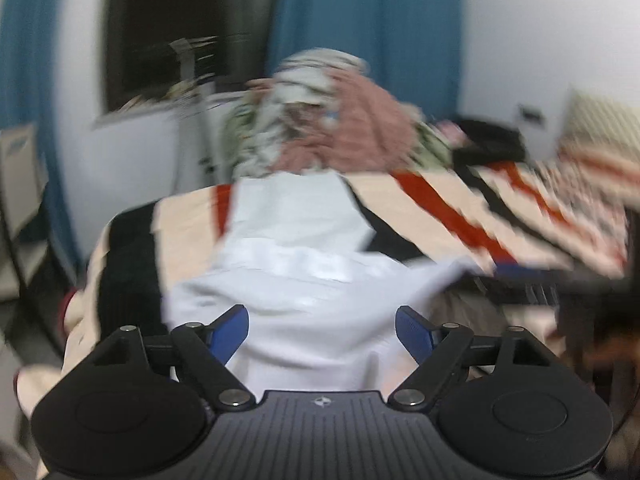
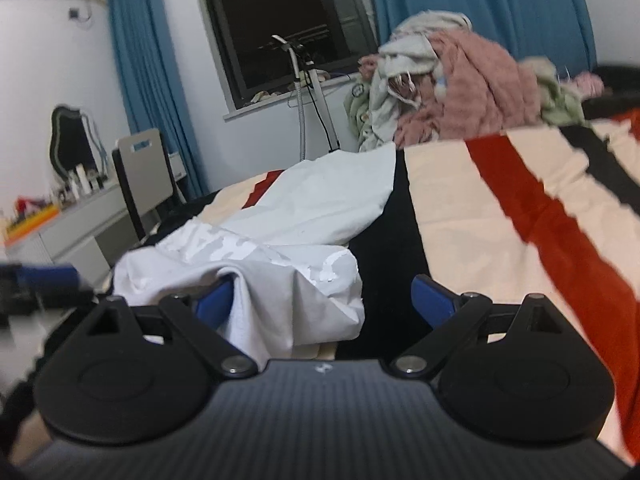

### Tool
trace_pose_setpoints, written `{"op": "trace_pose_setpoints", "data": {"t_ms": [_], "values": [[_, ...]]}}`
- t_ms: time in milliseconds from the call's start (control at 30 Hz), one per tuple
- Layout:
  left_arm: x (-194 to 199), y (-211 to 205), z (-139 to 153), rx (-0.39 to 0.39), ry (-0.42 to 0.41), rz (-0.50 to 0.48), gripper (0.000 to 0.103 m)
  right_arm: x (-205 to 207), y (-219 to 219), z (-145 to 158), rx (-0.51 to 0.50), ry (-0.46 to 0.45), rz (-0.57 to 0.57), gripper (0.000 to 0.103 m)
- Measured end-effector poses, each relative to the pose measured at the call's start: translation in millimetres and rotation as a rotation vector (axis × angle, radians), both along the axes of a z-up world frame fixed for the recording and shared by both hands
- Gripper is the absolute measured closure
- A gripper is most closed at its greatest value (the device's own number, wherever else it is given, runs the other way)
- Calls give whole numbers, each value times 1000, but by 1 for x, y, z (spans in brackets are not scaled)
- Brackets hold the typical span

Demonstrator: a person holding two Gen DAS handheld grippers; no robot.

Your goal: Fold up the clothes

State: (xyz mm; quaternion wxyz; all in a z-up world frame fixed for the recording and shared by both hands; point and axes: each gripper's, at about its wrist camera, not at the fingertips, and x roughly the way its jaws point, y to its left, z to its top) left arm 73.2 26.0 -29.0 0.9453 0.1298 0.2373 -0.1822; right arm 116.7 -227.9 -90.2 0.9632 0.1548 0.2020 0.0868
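Note:
A white garment (image 1: 296,272) with a pale print lies crumpled on the striped bed cover (image 1: 440,208). My left gripper (image 1: 322,332) is open just above its near edge, fingers on either side of the cloth. In the right wrist view the same white garment (image 2: 280,240) lies bunched ahead, and my right gripper (image 2: 322,300) is open, its left finger (image 2: 212,300) pressed into a fold and its right finger over the black stripe. The left wrist view is blurred.
A heap of unfolded clothes (image 2: 460,88), pink, white and green, sits at the far end of the bed. A garment steamer stand (image 2: 308,92) stands by the dark window. A desk (image 2: 68,224) with a chair (image 2: 142,176) stands at left. The other gripper (image 2: 36,284) shows at the left edge.

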Motion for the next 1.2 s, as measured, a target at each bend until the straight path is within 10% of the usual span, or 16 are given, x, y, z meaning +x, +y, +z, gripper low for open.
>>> {"op": "trace_pose_setpoints", "data": {"t_ms": [467, 833, 967, 1200], "values": [[-25, -78, -69, 448, -187, 51, 13, 12, -44, -26, 269, 121, -123, 8], [-50, -41, -67, 597, -88, 125, 7, -4, -21, -4, 95, 19, -54, 8], [-37, -42, -55, 558, -147, 181, 7, -15, -7, -1, -8, 4, -23, 8], [-31, -24, 9, 254, -273, 311, 7, -40, 49, 2, -276, -101, 155, 8]]}}
